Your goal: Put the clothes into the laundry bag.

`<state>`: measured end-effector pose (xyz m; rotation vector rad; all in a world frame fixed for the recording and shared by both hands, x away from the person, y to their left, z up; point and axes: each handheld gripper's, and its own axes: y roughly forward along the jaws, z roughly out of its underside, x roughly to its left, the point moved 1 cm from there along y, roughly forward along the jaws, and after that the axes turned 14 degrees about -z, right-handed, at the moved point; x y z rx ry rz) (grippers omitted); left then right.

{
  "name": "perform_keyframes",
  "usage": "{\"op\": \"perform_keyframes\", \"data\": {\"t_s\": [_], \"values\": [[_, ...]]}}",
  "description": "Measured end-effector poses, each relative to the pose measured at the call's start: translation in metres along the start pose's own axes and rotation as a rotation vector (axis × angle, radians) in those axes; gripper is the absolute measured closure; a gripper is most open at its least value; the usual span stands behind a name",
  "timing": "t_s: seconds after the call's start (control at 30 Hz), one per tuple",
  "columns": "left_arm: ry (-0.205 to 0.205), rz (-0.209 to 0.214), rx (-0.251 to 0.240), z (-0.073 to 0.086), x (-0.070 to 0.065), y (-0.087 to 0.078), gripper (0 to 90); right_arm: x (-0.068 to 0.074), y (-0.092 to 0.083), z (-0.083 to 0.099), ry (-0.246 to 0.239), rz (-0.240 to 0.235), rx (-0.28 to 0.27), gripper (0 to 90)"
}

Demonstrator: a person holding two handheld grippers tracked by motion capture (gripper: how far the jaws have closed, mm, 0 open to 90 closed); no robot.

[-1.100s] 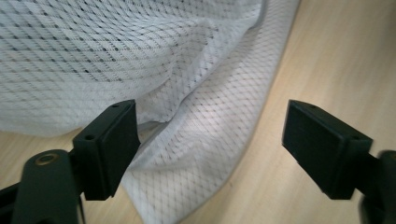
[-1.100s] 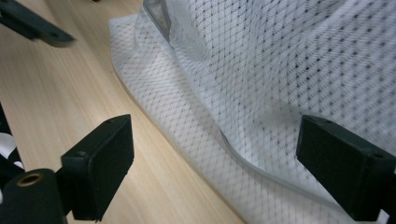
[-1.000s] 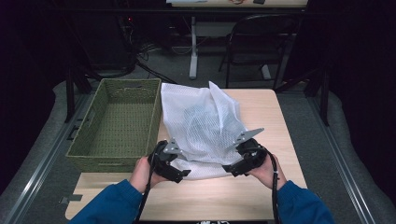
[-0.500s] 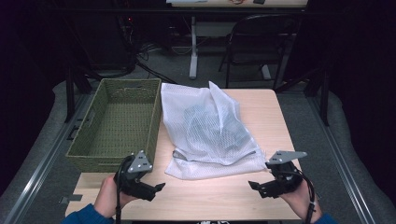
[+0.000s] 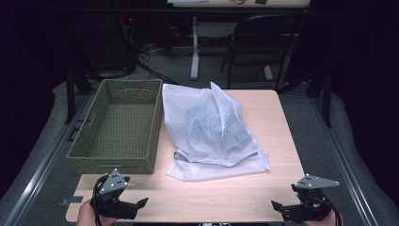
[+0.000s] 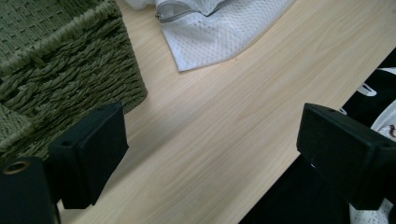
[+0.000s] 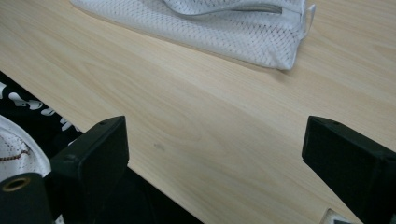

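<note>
Hands cut off at the frame's bottom edge, both tongs wide, empty.

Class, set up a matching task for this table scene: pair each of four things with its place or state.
Things:
1. woven basket
2. mesh bag
3. left tongs
4. right tongs

Places or states:
A. open, at the table's near right corner
B. white, lying flat mid-table
C. green, at the table's left side
D. open, in front of the basket

Pairs: 1-C, 2-B, 3-D, 4-A
</note>
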<state>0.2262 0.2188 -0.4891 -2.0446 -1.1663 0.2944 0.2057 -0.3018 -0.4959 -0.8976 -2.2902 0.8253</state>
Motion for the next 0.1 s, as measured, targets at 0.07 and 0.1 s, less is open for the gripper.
{"op": "perform_keyframes", "data": {"t_s": [0.07,0.1], "values": [[0.007,0.005,0.003,-0.0003,0.0015,0.0014,8.1,-0.0004,0.0005,-0.0007,-0.003,0.001,-0.004,6.8],[0.018,-0.006,0.005,-0.0002,0.0023,0.003,7.4,-0.0007,0.0012,-0.0009,-0.003,0.001,-0.002,5.9]]}}
